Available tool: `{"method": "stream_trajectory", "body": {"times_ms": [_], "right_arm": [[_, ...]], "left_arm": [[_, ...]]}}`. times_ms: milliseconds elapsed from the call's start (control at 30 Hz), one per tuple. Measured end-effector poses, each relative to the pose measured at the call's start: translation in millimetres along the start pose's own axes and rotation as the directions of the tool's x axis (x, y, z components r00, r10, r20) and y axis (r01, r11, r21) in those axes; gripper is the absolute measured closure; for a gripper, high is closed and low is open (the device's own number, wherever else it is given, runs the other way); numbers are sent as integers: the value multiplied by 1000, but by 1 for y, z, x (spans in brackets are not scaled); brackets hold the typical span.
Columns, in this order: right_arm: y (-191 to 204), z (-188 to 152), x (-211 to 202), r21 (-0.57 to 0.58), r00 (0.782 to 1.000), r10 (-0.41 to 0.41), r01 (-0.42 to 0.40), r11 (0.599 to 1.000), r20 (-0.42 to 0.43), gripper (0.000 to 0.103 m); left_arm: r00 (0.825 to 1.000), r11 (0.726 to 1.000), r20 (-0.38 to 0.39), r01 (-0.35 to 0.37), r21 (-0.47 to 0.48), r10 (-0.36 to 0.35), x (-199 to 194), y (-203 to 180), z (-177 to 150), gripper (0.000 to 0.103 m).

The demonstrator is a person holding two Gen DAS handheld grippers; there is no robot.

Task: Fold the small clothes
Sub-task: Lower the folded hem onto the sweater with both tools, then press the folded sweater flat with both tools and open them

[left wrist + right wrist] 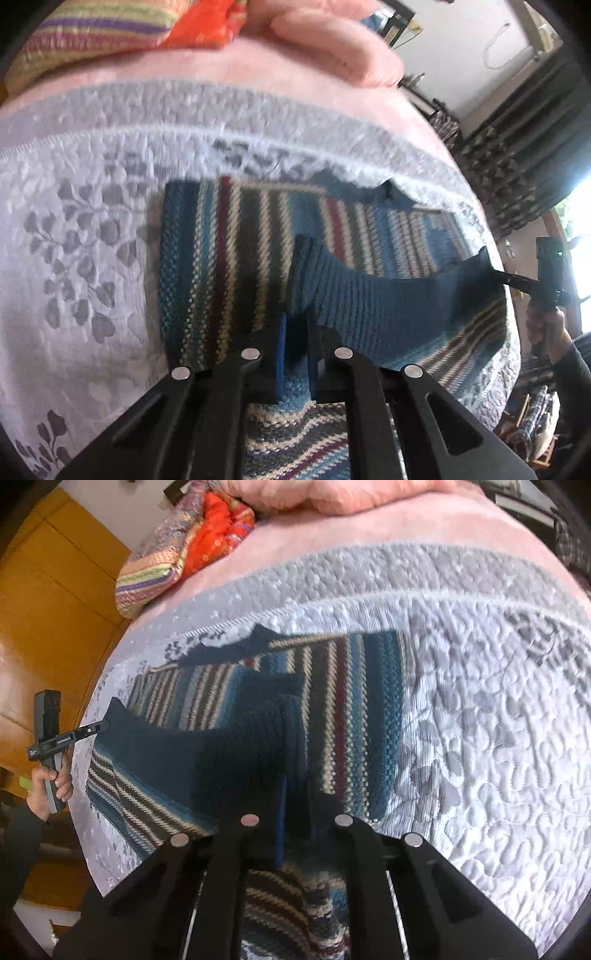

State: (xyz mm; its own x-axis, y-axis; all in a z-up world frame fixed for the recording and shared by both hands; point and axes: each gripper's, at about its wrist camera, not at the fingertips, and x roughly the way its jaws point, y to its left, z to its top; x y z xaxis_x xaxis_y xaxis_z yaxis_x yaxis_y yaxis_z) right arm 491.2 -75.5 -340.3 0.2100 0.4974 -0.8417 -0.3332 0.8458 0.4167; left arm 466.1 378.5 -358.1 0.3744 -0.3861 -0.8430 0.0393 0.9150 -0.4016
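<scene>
A knitted sweater (221, 258) with blue, cream, dark and red stripes lies on a grey quilted bedspread (74, 221). Its dark blue ribbed hem (388, 299) is lifted off the rest and stretched between both grippers. My left gripper (295, 321) is shut on one end of the hem. The right gripper (517, 281) pinches the other end at the bed's edge, held by a hand (543, 325). In the right wrist view, my right gripper (295, 786) is shut on the hem (184, 757) above the sweater (354, 701), and the left gripper (94, 729) grips the far corner.
A pink blanket (369, 520) covers the far part of the bed, with a bunched pink fold (332, 44). A striped and orange cloth bundle (184, 546) lies on it. A wooden wardrobe (48, 609) stands past one bed edge, dark curtains (517, 155) past the other.
</scene>
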Motion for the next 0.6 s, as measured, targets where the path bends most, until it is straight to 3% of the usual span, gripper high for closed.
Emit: {"method": "stream_trajectory", "body": {"times_ms": [300, 600], "right_arm": [[26, 36, -57, -38, 985, -73, 80, 996, 157, 96], [20, 115, -38, -48, 966, -175, 187, 981, 189, 96]], "left_arm": [[988, 999, 151, -19, 32, 14, -59, -22, 39, 95], [979, 995, 181, -100, 25, 94, -41, -21, 121, 95]]}}
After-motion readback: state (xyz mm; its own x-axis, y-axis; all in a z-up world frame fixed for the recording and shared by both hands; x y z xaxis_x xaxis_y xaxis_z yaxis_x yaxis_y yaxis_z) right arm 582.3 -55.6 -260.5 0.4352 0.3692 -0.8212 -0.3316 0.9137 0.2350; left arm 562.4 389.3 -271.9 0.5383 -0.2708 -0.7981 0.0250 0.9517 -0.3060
